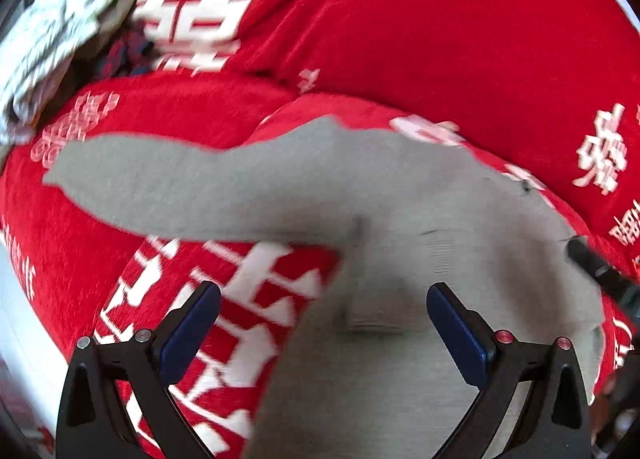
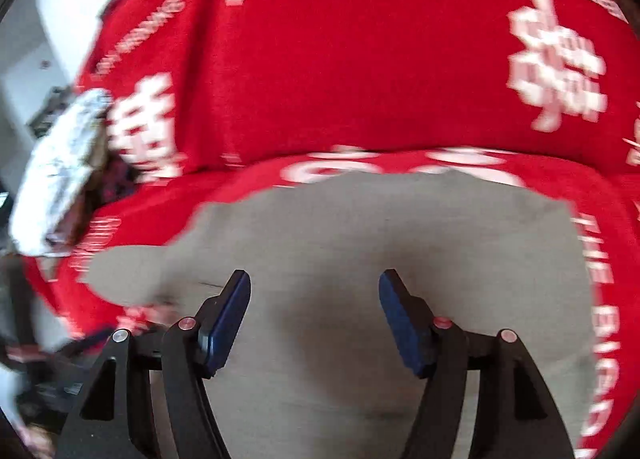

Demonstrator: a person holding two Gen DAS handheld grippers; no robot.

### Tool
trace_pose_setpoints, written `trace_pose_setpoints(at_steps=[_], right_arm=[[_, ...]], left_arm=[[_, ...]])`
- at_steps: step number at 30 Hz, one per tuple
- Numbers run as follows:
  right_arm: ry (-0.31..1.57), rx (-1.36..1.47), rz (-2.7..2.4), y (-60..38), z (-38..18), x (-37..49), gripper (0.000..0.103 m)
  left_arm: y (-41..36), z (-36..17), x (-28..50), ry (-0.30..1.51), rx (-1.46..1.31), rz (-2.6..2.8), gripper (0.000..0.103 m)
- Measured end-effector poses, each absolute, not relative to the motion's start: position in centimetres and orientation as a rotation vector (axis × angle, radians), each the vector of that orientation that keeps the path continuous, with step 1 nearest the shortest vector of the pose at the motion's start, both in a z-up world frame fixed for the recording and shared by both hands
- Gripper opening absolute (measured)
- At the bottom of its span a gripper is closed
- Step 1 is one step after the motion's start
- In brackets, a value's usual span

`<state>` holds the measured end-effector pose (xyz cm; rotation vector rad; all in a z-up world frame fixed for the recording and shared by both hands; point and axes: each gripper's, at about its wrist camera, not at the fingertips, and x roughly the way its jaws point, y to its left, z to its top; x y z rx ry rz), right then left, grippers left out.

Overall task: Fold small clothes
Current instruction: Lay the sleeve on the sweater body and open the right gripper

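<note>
Red cover w/ white characters (image 1: 440,39) drapes the sofa; grey garment (image 1: 400,199) lies spread on it, sleeve out to its left, prob. flattened for folding. Left hand-held gripper (image 1: 324,323) and right hand-held gripper (image 2: 315,311) both released, empty, above garment. Patterned bundle (image 1: 60,31) sits beyond sleeve.

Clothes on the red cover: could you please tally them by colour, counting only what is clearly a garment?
Grey: 1, the grey long-sleeved top spread flat under both open grippers.
White patterned: 1, the white patterned bundle at the far left.
Dark: cannot tell; a dark scrap beneath that bundle is too blurred to count.
Total: 2
</note>
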<state>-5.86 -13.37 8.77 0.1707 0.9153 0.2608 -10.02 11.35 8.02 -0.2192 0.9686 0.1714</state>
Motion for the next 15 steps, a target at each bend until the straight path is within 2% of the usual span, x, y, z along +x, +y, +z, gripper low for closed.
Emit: trace_pose_setpoints(at_steps=[4,9,12,15], right_arm=[[0.962,0.147,0.208,-16.1,6.9,-6.4,0.071],[1.017,0.121,0.123,-18.4,3.9,-6.1,0.070],[0.999,0.063,0.051,-19.7,4.1,-5.9,0.070],[0.998,0.061,-0.012,-22.1,3.8,-5.1,0.070]], left_arm=[[7.6,8.9,-9.3,0.975,-0.183,0.069,0.103],[2.0,5.7,-7.7,1.054,-0.038,-0.019,0.103],[0.8,3.2,-6.3,1.107,0.014,-0.006,0.103],[1.5,3.1,-5.8,1.070,0.018,0.013,0.103]])
